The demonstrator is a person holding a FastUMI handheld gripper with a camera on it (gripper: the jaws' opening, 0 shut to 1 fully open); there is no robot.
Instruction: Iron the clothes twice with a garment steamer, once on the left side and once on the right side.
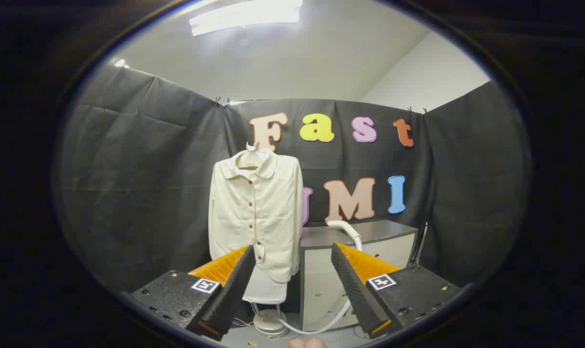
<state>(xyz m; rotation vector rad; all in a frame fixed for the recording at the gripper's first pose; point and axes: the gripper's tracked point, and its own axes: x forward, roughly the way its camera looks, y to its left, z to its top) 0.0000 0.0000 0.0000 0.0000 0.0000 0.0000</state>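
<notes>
A cream button-up shirt (256,212) hangs on a hanger on a stand, well beyond my fingers and slightly left of the gap between them. The white garment steamer head (344,228) lies on top of a grey cabinet (370,231) to the shirt's right, and its white hose (316,327) curves down to the floor. My gripper (292,256) is open, its two fingers wide apart with nothing between them, still far from both shirt and steamer.
The stand's round white base (269,323) rests on the floor below the shirt. The cabinet's pale front (321,285) faces me. Black cloth walls enclose the booth. A bit of a hand (308,343) shows below the fingers.
</notes>
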